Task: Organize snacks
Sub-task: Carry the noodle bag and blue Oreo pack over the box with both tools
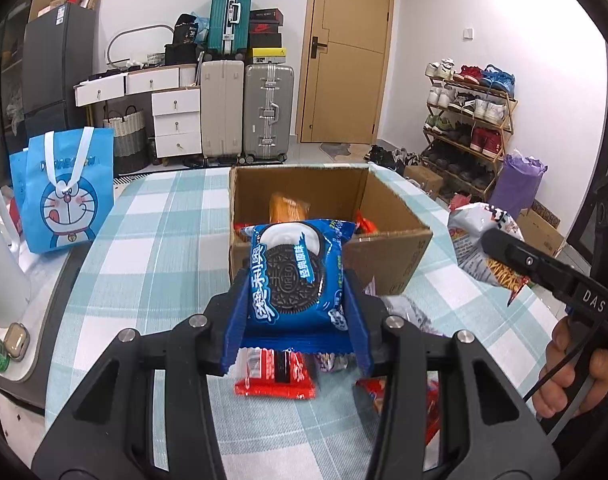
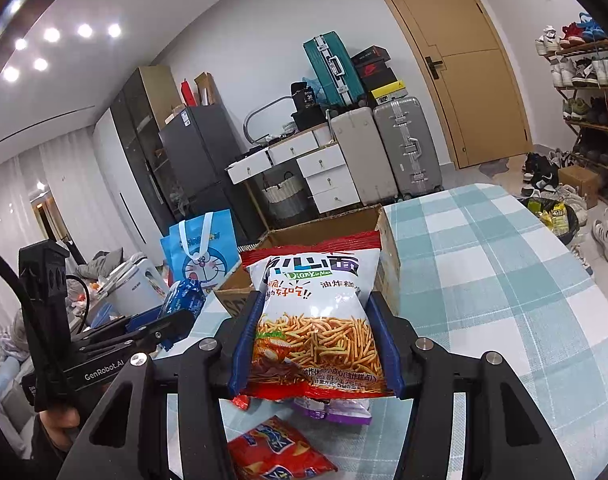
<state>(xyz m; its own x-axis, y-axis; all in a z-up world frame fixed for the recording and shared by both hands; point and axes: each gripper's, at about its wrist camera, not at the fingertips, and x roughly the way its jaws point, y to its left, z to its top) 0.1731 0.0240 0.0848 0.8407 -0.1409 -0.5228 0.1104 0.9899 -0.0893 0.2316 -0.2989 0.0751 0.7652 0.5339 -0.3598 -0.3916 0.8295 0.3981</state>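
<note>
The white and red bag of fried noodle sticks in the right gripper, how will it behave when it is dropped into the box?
The noodle snack bag looks puffed with air, so it is probably light and should land softly in the cardboard box. Its glossy film may slip between the right gripper pads. The thin sticks inside probably break if squeezed harder.

Two fisheye views, each mounted on a hand-held gripper and looking forward along its own fingers, angled slightly down over a table with a teal-and-white checked cloth. The left wrist view sits very close behind a blue Oreo cookie packet. The right wrist view sits equally close behind a white-and-red fried noodle snack bag. Both share the open brown cardboard box, the tan wooden door, and stacked suitcases.
</note>
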